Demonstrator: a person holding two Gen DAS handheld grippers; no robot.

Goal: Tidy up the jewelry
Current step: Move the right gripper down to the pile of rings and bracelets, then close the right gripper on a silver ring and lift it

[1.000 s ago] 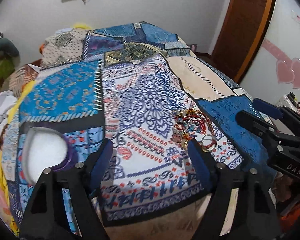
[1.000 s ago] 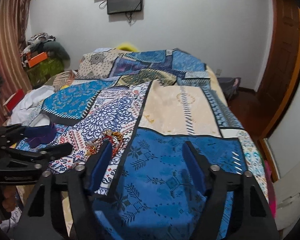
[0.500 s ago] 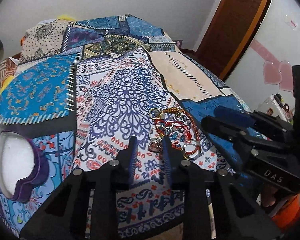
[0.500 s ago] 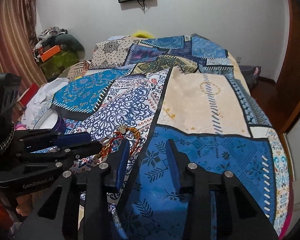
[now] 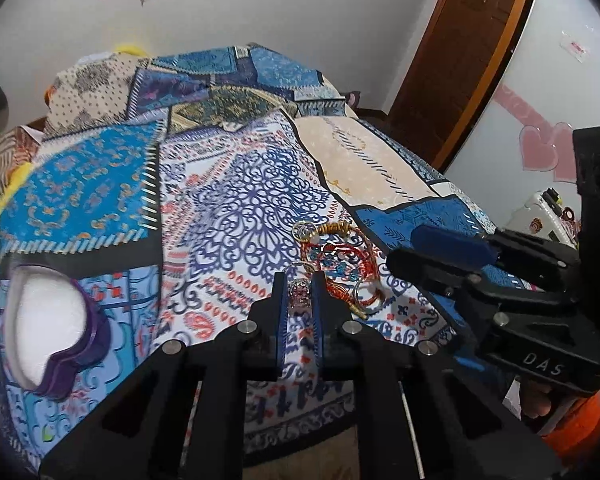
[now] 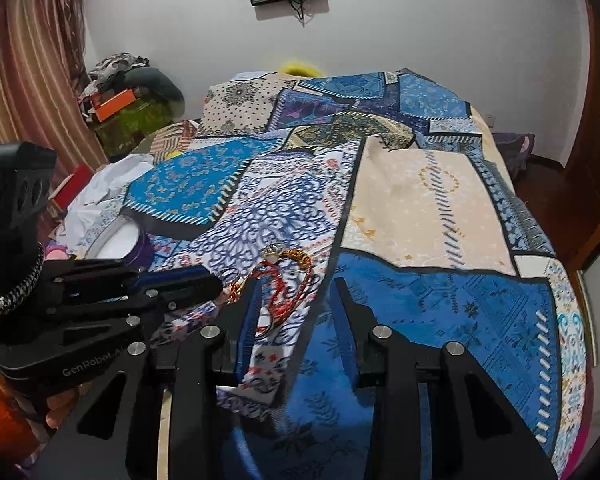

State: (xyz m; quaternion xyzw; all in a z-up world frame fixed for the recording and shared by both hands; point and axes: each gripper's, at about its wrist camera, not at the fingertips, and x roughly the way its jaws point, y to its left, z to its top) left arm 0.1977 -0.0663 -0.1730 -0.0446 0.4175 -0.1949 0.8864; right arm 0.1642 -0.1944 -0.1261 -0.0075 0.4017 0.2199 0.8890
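Observation:
A pile of jewelry [image 5: 342, 258] [image 6: 290, 276], red thread bangles, a gold bracelet and rings, lies on the patterned bedspread [image 5: 236, 208]. My left gripper [image 5: 301, 286] [image 6: 214, 280] is at the pile's near edge, shut on a small jeweled ring [image 5: 300, 294]. My right gripper [image 6: 296, 292] [image 5: 404, 248] sits at the pile's right side. Its jaws are closing; the red bangles lie just inside its left finger and no pad presses on them. A purple heart-shaped box [image 5: 96, 334] [image 6: 140, 246] with a white inside stands open to the left.
The near edge of the bed runs just under both grippers. Clothes and an orange box [image 6: 114, 100] are heaped at the far left by a curtain. A wooden door [image 5: 472, 40] stands at the right, and a white case [image 5: 540, 216] lies beyond the right gripper.
Both grippers' jaws have narrowed a lot. The left one went from wide open to shut around the jeweled ring at the pile's edge. Both views have tipped slightly toward the pile.

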